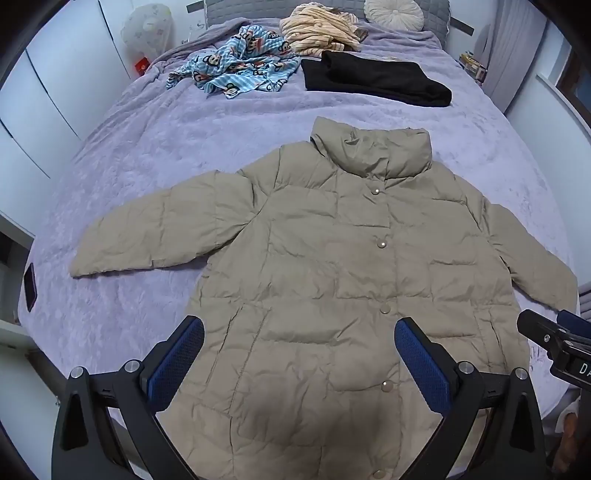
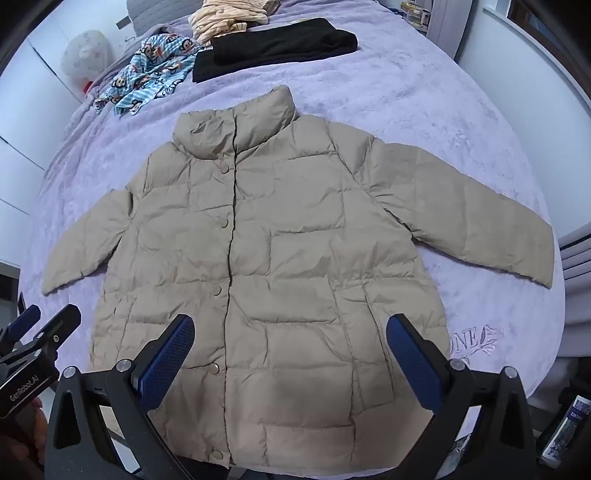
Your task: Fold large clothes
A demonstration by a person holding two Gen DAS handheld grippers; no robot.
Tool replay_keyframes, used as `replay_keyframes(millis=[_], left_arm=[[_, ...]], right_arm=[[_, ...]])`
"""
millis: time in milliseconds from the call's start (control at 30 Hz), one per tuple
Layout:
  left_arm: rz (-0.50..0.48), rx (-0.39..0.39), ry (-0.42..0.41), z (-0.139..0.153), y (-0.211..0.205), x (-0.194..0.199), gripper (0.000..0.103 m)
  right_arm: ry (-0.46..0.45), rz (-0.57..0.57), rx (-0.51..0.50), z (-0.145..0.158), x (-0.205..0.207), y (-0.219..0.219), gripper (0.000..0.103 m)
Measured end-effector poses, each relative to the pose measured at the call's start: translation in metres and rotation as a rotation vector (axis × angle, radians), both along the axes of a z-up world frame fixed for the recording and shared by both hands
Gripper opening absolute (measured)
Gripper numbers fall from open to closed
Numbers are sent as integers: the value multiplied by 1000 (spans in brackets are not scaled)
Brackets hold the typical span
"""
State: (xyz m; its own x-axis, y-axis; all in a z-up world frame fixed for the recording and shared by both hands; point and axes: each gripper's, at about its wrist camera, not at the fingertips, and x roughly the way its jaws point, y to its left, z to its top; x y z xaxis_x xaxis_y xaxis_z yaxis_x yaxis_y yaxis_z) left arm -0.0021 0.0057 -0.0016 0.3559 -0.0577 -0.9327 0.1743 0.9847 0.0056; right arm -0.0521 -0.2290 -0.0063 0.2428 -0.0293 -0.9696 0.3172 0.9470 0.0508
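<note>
A beige quilted puffer jacket [image 1: 332,266] lies flat and buttoned on the lilac bed cover, collar away from me, both sleeves spread out. It fills the right wrist view [image 2: 280,251] too. My left gripper [image 1: 299,332] is open and empty, hovering over the jacket's lower left front. My right gripper [image 2: 290,328] is open and empty over the lower right front. Each gripper shows at the edge of the other's view: the right one [image 1: 554,339] and the left one [image 2: 40,332].
A folded black garment [image 1: 373,79], a blue monkey-print cloth [image 1: 236,70] and a cream striped heap [image 1: 321,29] lie at the far end of the bed [image 1: 147,147]. A dark phone [image 1: 29,284] lies at the left edge. White wardrobes stand to the left.
</note>
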Motion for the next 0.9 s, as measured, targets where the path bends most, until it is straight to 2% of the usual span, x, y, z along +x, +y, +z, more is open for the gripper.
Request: replay_keyframes(millis=[900], left_arm=[[13, 16, 2, 3, -8, -5, 103]], right_arm=[[6, -12, -3, -5, -1, -8, 103]])
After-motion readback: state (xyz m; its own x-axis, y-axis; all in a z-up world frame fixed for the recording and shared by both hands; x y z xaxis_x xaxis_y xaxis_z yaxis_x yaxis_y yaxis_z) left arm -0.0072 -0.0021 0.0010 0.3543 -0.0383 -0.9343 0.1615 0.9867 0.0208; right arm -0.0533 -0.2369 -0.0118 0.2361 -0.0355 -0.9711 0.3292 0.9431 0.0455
